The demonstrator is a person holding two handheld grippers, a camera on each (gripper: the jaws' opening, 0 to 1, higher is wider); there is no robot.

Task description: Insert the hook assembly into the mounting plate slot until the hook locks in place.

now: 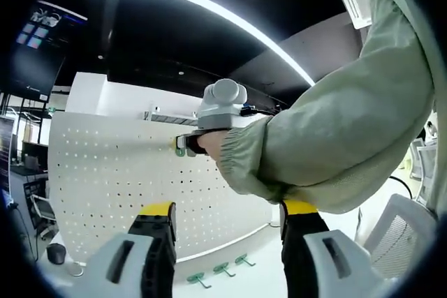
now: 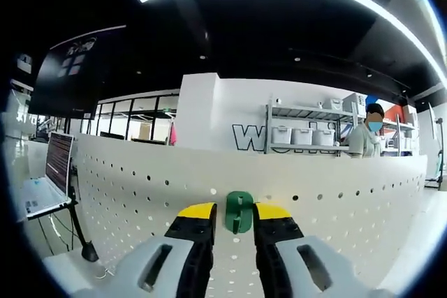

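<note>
In the right gripper view our right gripper (image 2: 238,215) clamps the green hook (image 2: 239,211) between its jaws, at six o'clock, pressed up to the white pegboard (image 2: 126,193) — the mounting plate. In the left gripper view our left gripper (image 1: 227,215) stands open and empty; spare hooks (image 1: 222,270) lie on the table (image 1: 265,280) below. We risk missing the slot — a tilted hook would jam rather than lock.
</note>
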